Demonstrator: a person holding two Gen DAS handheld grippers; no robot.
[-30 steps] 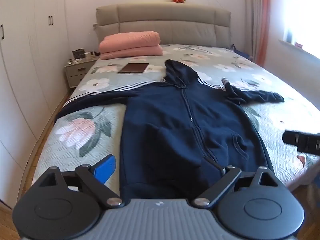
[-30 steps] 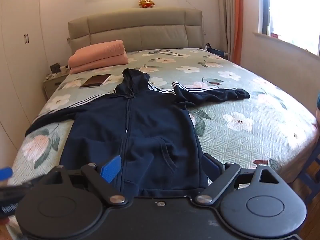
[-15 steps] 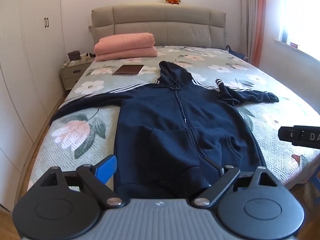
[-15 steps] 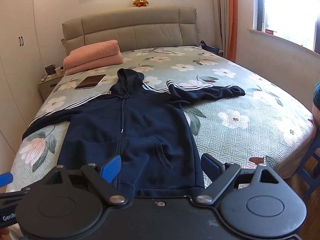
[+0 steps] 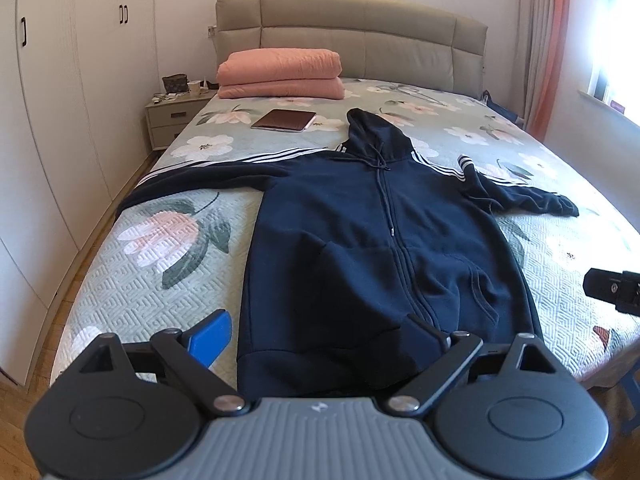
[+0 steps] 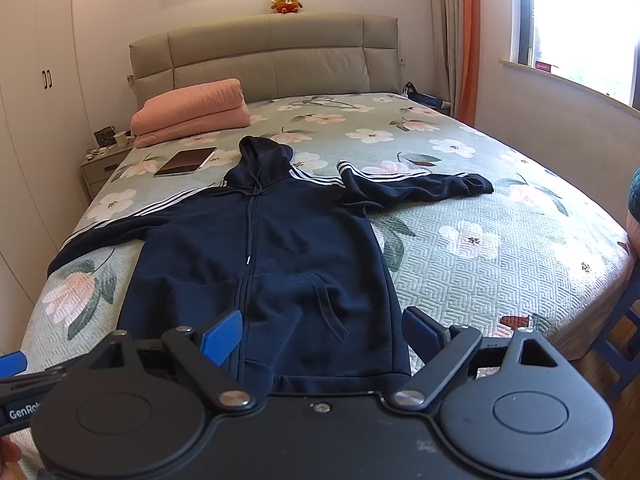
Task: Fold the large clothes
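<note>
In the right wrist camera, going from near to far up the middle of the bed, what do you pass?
Right gripper → navy hoodie → tablet → folded pink quilt → headboard → plush toy.

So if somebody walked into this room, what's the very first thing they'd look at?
Most likely the big dark blue hoodie, spread flat in the middle of the flowery bed with both striped sleeves stretched out. Next, the folded pink blanket at the head of the bed, with a tablet lying in front of it. And a small stuffed toy sits on top of the headboard.
</note>
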